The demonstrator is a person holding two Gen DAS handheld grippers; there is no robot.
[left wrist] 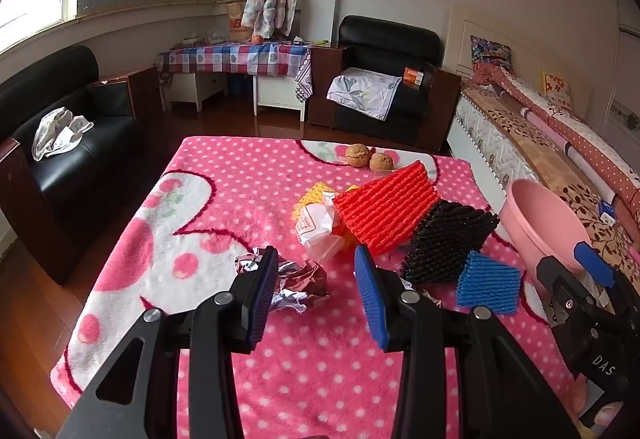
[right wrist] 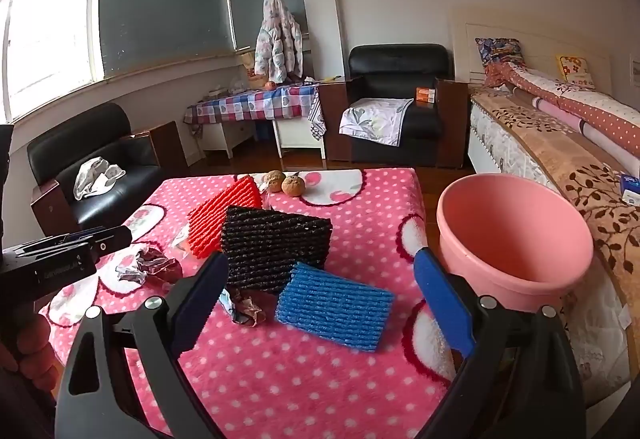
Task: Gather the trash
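On the pink polka-dot blanket (left wrist: 240, 199) lie a crumpled foil wrapper (left wrist: 304, 279), a white food wrapper (left wrist: 316, 225) over yellow foam net, a red foam net (left wrist: 384, 211), a black foam net (left wrist: 448, 239) and a blue foam net (left wrist: 488, 283). My left gripper (left wrist: 316, 293) is open, its left finger beside the foil wrapper. My right gripper (right wrist: 320, 303) is open wide above the blue foam net (right wrist: 336, 307), with a small crumpled wrapper (right wrist: 244, 309) by its left finger. The pink basin (right wrist: 516, 239) stands at the table's right.
Two walnuts (left wrist: 368, 157) sit at the table's far edge. Black armchairs stand to the left (left wrist: 60, 143) and behind (left wrist: 384, 79). A bed (right wrist: 560, 159) runs along the right, close to the basin. A checked-cloth side table (left wrist: 236, 57) is by the window.
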